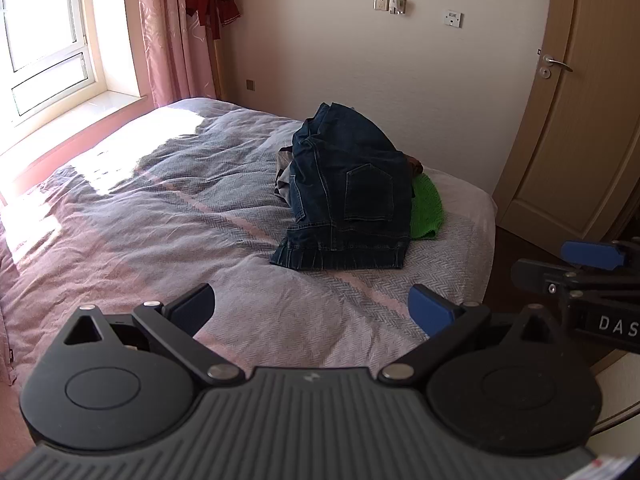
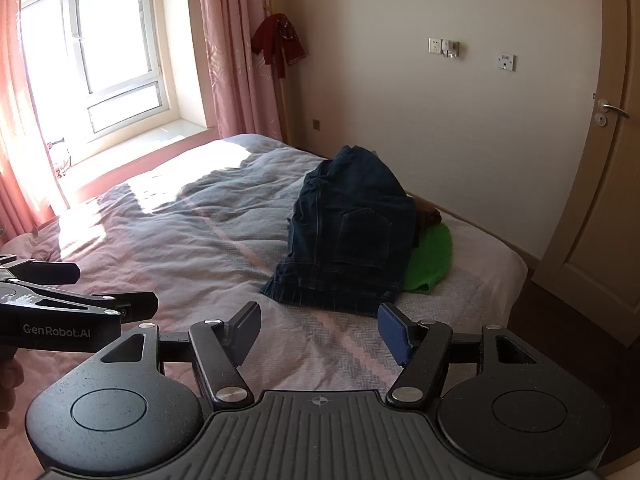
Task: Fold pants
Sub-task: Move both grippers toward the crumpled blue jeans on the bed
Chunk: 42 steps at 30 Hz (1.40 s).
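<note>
Grippers were seen nearest in both views, each held above the near edge of the bed and angled down toward it. The left gripper was spread wide, nothing between its pads, only bedcover showing through the gap. The right gripper was likewise parted and empty; its blue pads were clear of any cloth. Each tool was also caught at the side of the other's view, so the two were judged to be close together, side by side.

Beyond them a stretch of bare bed was crossed, grey and pink, with strong sun falling on its window side. The pants, dark denim, were found further on, toward the door-side corner, well apart from both grippers. They were lying as a compact bundle on top of a small pile: a back pocket was turned up, hems were stacked at the near edge, and the far part was humped over whatever lay beneath. A green cloth was pressed under their door side, and a grey garment showed at the other side.

The pants appeared already doubled over several times. Whether this was a finished fold set on a pile, or a pair not yet begun, could not be told. Nothing was gripped.
</note>
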{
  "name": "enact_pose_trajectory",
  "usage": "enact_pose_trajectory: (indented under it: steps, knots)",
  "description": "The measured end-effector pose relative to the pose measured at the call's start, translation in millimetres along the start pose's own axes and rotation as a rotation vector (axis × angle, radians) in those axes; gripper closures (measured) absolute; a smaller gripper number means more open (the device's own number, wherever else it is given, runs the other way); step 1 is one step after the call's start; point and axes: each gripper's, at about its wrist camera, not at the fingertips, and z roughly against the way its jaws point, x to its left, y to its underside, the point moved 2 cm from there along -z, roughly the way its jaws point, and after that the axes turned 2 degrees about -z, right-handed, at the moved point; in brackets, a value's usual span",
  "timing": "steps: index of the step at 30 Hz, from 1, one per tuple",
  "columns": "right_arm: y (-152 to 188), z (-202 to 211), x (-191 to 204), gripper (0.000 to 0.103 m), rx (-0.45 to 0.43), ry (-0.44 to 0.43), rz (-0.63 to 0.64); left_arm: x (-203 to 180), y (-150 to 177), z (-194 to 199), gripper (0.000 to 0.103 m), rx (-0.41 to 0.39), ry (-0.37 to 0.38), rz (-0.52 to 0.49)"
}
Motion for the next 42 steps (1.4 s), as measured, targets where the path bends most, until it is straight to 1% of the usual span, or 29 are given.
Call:
enact_pose_trajectory:
  steps: [21,30,42]
  knots:
    - [-0.9,-1.2,5.4,0.041,-0.002,0.009,-0.021,8.3,-3.4,2.0,0.001,-0.001,0.01,-0.015]
    - [2.4,3.0,8.7,0.041,-0.007,0.017,-0.041,11.6,-1.5,5.3,0.001,-0.005,0.019,-0.03]
    - [9.8,9.0,15.5,0.041,0.0,0.023,-0.047,17.8,4.9,13.4,0.001,-0.005,0.025,-0.023]
